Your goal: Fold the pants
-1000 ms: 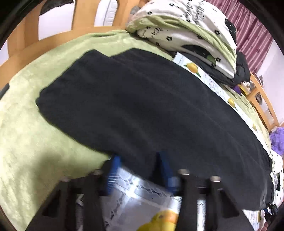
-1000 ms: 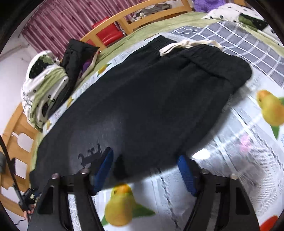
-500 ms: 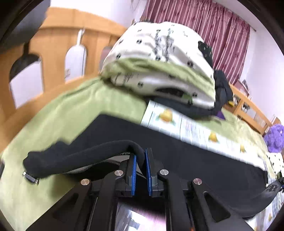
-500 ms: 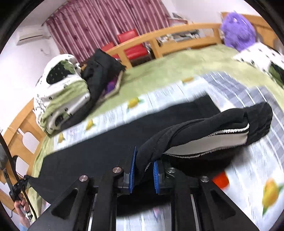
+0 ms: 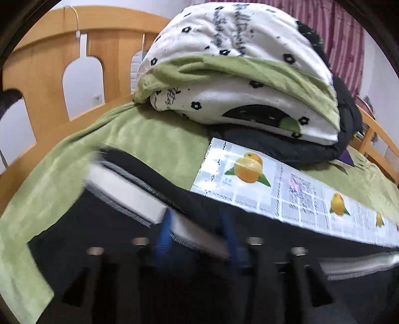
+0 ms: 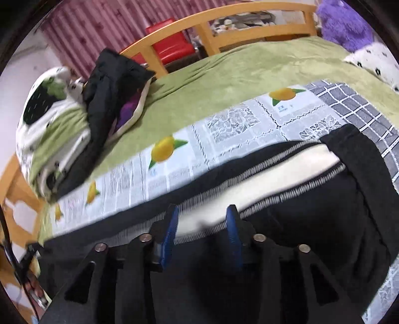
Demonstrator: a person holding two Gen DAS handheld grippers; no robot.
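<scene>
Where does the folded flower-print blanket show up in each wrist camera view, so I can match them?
Left wrist view: the flower-print blanket fills the top centre, stacked on a dark garment.
Right wrist view: it sits at the left edge, small and blurred.
Shared landmark: the orange-print cloth running under the black pants.

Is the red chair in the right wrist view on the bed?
No. The red chair stands behind the wooden bed rail, off the green bedspread where the pants lie.
</scene>
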